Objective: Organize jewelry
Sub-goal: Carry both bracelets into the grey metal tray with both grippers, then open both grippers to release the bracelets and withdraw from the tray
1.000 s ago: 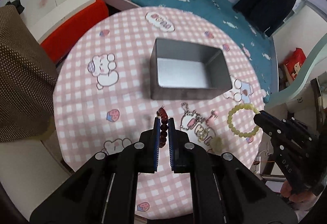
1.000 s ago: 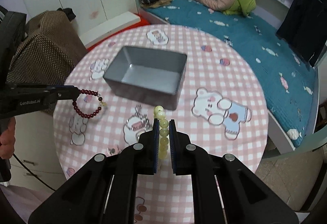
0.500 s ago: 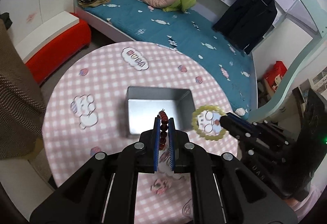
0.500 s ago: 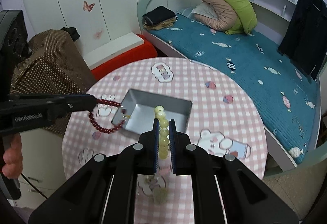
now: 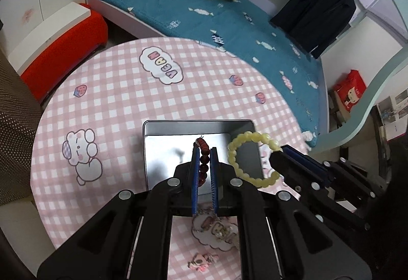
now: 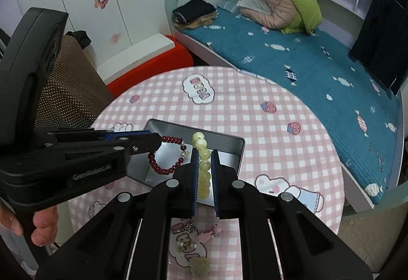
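Note:
A grey metal tin stands on the round pink checked table. My left gripper is shut on a dark red bead bracelet that hangs over the tin. Over the tin's right side, my right gripper is shut on a pale yellow-green bead bracelet. Both bracelets are in the air above the tin's open inside.
A chain necklace, a pink charm and a pale green pendant lie on the table in front of the tin. A hand grips the left tool. A bed, a red bench and a brown cloth surround the table.
Both grippers have come forward over the table with their bracelets, from in front of the tin to above its open inside. The two grippers now stand closer to each other.

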